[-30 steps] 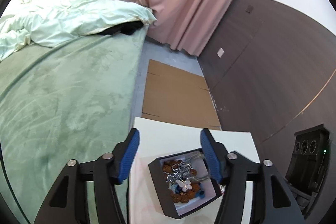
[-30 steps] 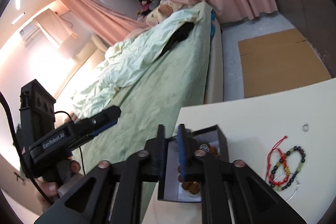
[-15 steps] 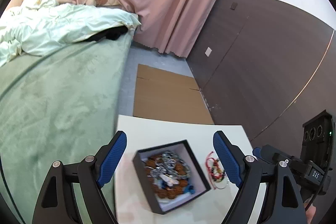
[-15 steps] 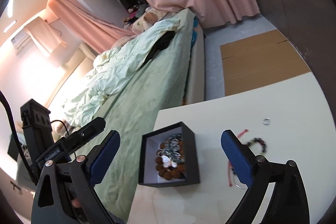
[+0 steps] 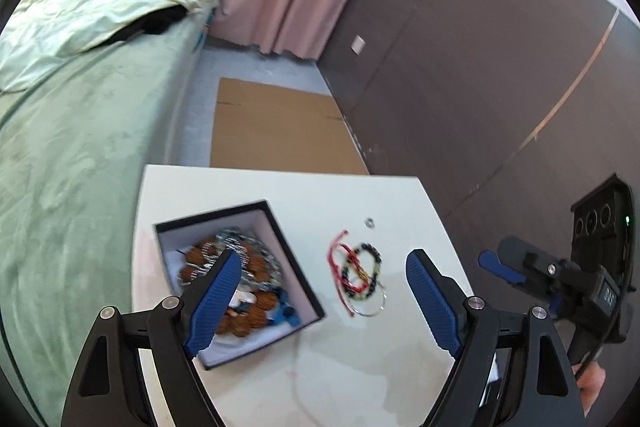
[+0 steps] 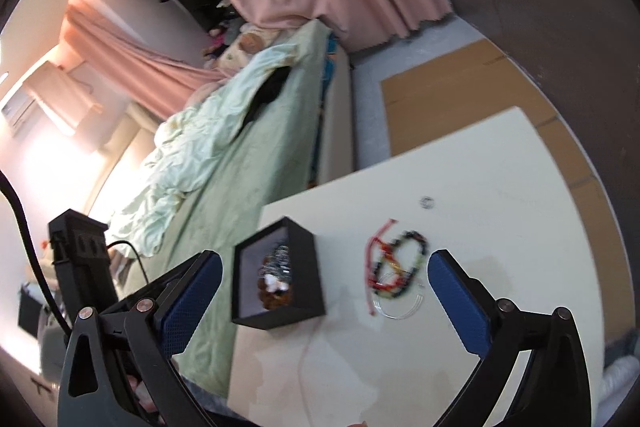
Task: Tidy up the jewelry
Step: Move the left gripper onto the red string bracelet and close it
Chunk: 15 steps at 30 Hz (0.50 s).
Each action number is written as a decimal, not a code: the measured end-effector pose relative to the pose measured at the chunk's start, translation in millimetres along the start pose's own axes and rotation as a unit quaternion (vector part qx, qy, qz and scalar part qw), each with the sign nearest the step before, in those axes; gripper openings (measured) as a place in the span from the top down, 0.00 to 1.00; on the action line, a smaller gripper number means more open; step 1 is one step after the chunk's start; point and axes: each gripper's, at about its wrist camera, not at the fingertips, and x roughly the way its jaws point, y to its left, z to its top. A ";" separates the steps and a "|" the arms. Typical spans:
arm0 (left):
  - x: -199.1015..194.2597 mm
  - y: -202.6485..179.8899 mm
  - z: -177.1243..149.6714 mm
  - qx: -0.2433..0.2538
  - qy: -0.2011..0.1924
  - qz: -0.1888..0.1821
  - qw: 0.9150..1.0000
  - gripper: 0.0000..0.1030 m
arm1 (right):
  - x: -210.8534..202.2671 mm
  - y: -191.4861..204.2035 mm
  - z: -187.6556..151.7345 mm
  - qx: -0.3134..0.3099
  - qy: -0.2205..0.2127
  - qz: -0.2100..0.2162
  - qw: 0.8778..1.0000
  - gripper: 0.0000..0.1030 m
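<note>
Both hand-held grippers point obliquely downward over the white table [image 5: 360, 195].

Left gripper [image 5: 324, 301]: jaws spread wide, nothing between the pads. Its left fingertip [image 5: 218, 291] overlaps the black jewelry box [image 5: 298, 275] in the left wrist view; contact cannot be confirmed.

Right gripper [image 6: 320, 297]: jaws have just been opening and now stand fully apart, empty. Its view is framed between the box [image 6: 298, 255] and the loose pile.

Task items: the open box sits near the table's left edge, beside the green bed [image 5: 72, 155], and holds brown beads and silver chain. The tangle of red cord and beaded bracelets [image 5: 358, 277] lies on the bare tabletop just right of the box, apart from it. A small silver ring [image 5: 369, 223] lies alone, farther toward the far edge.

Clearance: the tabletop is open to the right of and behind the tangle. Flat cardboard [image 5: 276, 131] covers the floor beyond the far edge; a dark wall [image 5: 480, 87] runs along the right.
</note>
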 end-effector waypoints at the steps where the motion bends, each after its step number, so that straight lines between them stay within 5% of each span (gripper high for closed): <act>1: 3.6 -4.1 -0.2 0.004 0.007 -0.004 1.000 0.18 | -1.2 -4.4 0.9 0.005 0.002 -0.006 1.000 0.00; 6: 21.3 -23.5 3.1 0.022 0.034 0.000 0.999 0.19 | -3.5 -19.6 4.5 0.019 0.009 -0.039 0.999 0.00; 9: 35.4 -35.5 10.5 0.029 0.061 0.000 0.998 0.34 | 0.0 -37.1 5.7 0.056 0.024 -0.041 0.997 0.03; 13: 59.8 -55.2 17.4 0.052 0.101 0.043 0.993 0.45 | 11.0 -62.7 2.1 0.112 0.058 -0.042 0.991 0.28; 15: 71.1 -63.6 19.1 0.059 0.122 0.045 0.990 0.51 | 13.6 -71.9 1.0 0.127 0.066 -0.050 0.989 0.30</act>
